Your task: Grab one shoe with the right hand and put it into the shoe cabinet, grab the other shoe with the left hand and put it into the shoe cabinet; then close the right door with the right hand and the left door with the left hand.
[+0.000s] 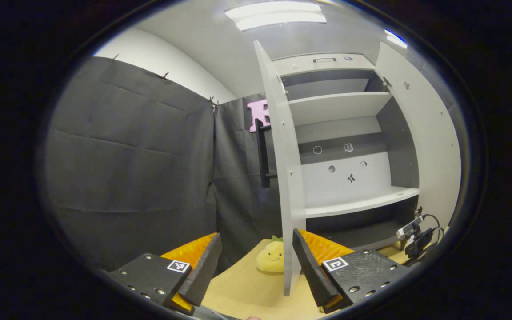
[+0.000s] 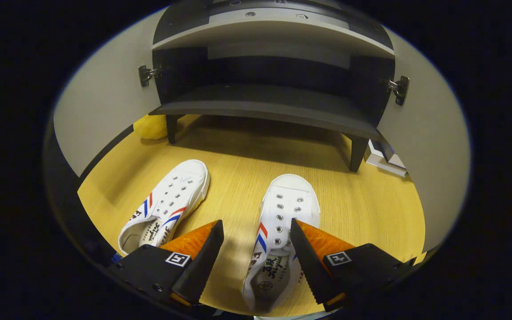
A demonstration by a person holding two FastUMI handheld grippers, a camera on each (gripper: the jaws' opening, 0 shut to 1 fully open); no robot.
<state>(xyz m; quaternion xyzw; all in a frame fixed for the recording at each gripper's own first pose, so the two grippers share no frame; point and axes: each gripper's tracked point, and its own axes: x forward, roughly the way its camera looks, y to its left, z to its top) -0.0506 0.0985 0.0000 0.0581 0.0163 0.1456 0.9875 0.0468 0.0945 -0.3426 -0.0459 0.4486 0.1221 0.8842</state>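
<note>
Pointing toes at cabinet [image 2: 265, 106] — both shoes [image 2: 282, 222] lengthwise | right tool [image 2: 256, 253] agape

left claw [image 1: 254, 262]: screwed black mounts | square tags | right claw [image 2: 256, 255]: same

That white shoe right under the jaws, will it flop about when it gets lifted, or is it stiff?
The shoe looks like thin canvas with no laces in its eyelets, so the upper will probably give when pinched. The rubbery toe cap and sole should hold their shape. It seems light for its size, and its flat sole makes rolling unlikely.
</note>
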